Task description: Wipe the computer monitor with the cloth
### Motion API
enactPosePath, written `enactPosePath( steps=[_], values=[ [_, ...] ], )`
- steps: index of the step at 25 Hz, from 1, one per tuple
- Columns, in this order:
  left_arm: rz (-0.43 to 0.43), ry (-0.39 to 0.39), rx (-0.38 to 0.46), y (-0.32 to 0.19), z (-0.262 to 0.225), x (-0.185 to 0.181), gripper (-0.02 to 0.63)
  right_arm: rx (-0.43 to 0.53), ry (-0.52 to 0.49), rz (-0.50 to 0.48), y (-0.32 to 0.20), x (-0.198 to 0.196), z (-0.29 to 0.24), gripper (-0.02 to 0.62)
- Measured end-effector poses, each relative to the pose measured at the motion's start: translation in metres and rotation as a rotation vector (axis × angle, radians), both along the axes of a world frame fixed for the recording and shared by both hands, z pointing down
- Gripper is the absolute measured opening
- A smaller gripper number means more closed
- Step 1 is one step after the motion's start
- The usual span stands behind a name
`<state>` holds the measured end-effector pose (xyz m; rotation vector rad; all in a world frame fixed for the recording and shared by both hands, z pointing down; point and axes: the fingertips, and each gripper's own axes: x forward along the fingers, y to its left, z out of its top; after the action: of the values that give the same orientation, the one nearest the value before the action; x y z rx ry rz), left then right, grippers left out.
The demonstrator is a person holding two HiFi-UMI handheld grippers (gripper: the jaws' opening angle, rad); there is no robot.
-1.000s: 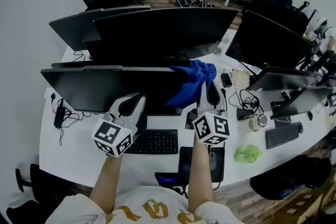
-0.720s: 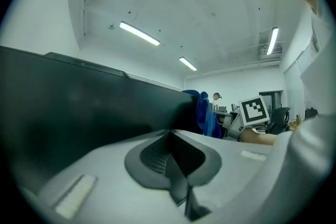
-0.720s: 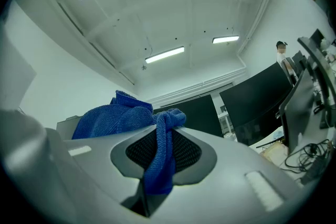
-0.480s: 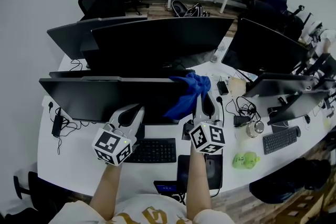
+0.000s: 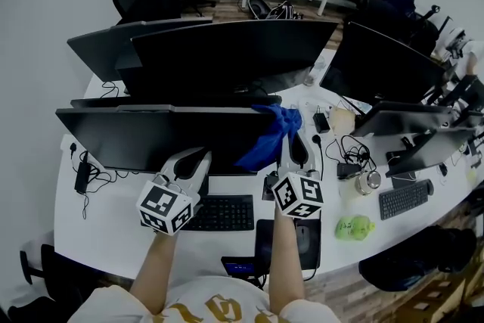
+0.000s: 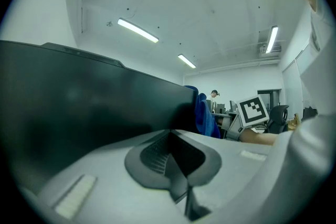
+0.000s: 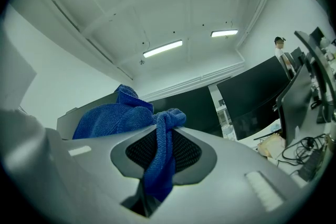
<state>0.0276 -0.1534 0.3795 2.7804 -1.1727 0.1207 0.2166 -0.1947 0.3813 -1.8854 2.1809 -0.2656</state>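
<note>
At frame centre, the monitor (image 5: 144,138) stands behind the keyboard (image 5: 224,211). The cloth (image 5: 270,134) lies against the monitor's right end, above the right gripper (image 5: 296,147), with the left gripper (image 5: 189,161) at lower left.

White desk (image 5: 113,234): black keyboard (image 5: 223,212) front-centre, second keyboard (image 5: 404,199) far right. Green lump (image 5: 355,225) between them near the front edge, maybe a soft toy, too blurry to call. Cable tangle (image 5: 352,151) right of centre, power brick (image 5: 82,176) at the left edge. Rear monitor (image 5: 227,57) at the back, side monitor (image 5: 386,64) on the right. Office chairs (image 5: 144,0) top left.
</note>
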Motion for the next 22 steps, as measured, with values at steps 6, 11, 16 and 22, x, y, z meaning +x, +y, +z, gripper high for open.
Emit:
enactPosePath(
  steps=[6,11,16,22],
  values=[
    [0.000,-0.002,-0.005,0.001,0.001,0.000,0.002,-0.013,-0.013,-0.003,0.000,-0.001,0.007,0.095],
    [0.001,-0.008,-0.021,0.001,0.008,0.002,0.002,-0.042,-0.018,-0.014,0.000,-0.002,0.020,0.095],
    [0.006,-0.008,-0.027,0.002,0.011,0.004,0.002,-0.063,-0.017,-0.019,0.002,-0.002,0.030,0.095],
    [0.006,-0.017,-0.034,0.001,0.017,0.005,0.002,-0.078,-0.028,-0.023,0.002,-0.002,0.041,0.095]
  ],
)
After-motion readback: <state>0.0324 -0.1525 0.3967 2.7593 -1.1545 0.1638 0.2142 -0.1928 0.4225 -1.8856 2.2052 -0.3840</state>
